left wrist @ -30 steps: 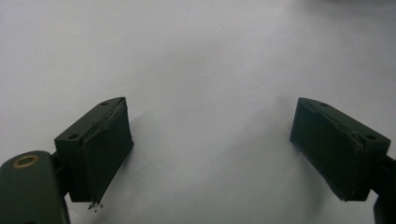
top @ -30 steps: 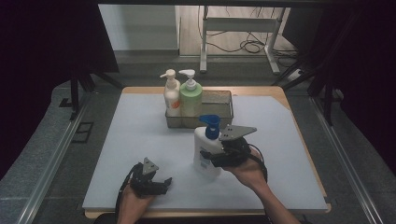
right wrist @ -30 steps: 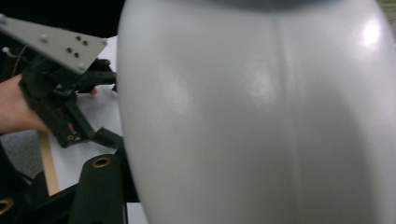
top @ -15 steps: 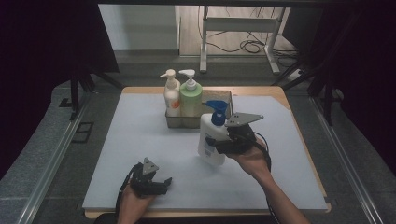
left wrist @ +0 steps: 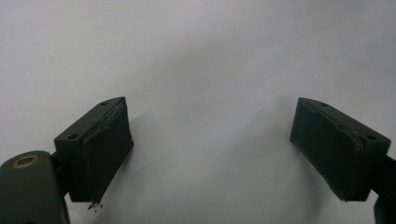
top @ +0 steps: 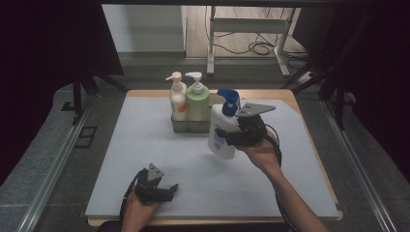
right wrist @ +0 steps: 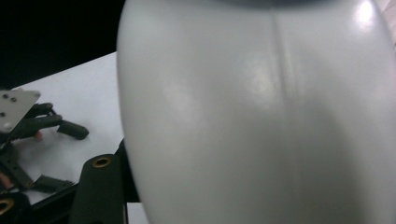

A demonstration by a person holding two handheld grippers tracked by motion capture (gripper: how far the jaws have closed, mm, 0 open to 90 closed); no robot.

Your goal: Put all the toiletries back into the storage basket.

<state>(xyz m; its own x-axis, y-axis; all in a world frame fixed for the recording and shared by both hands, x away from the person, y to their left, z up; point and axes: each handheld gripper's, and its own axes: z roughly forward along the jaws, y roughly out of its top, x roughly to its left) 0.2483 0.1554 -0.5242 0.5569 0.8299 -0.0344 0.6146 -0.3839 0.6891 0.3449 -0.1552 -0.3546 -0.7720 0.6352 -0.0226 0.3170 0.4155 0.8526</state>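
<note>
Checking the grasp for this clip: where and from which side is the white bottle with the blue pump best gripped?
Across the broad middle of the white bottle's body, from its right side, where the right gripper has it. The body is smooth and tall; the blue pump is narrow and would let it swing.
</note>
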